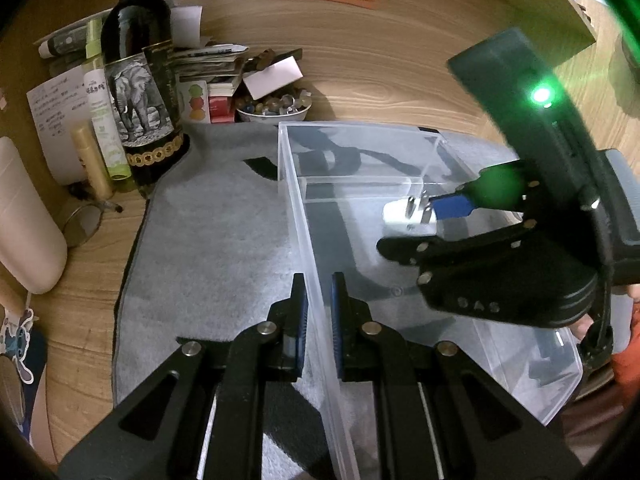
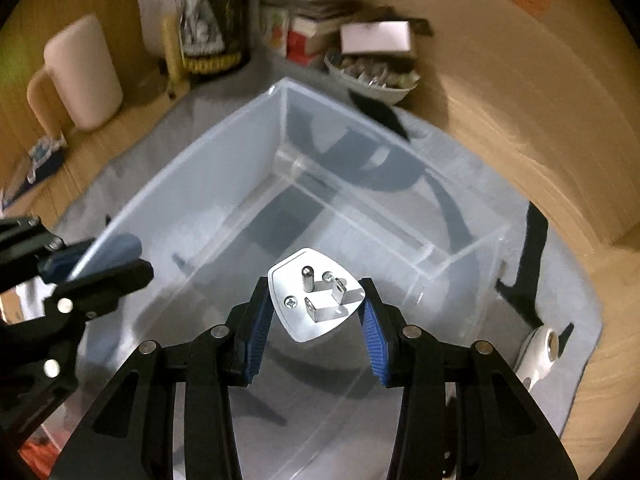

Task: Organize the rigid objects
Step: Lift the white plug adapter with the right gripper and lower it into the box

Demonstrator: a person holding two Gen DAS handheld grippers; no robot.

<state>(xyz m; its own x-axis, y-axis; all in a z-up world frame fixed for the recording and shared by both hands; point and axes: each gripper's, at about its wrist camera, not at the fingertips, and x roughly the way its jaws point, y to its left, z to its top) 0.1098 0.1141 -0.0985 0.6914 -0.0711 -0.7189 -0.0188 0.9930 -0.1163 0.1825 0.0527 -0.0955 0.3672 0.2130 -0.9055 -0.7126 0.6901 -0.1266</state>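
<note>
A clear plastic bin (image 1: 304, 216) stands on a grey mat; it also shows in the right wrist view (image 2: 192, 184). My left gripper (image 1: 319, 312) is shut on the bin's left wall, one pad on each side. My right gripper (image 2: 316, 320) is shut on a white plug adapter (image 2: 316, 296) with metal prongs and holds it over the inside of the bin. The left wrist view shows the right gripper (image 1: 416, 224) with the plug adapter (image 1: 408, 216) inside the bin. The left gripper (image 2: 96, 264) shows at the left of the right wrist view.
A dark bottle with an elephant label (image 1: 138, 92), small bottles, a bowl of beads (image 1: 274, 106), books and a pink jug (image 2: 80, 72) crowd the back left. A white object (image 2: 538, 350) lies on the mat right of the bin. The wooden table surrounds the mat.
</note>
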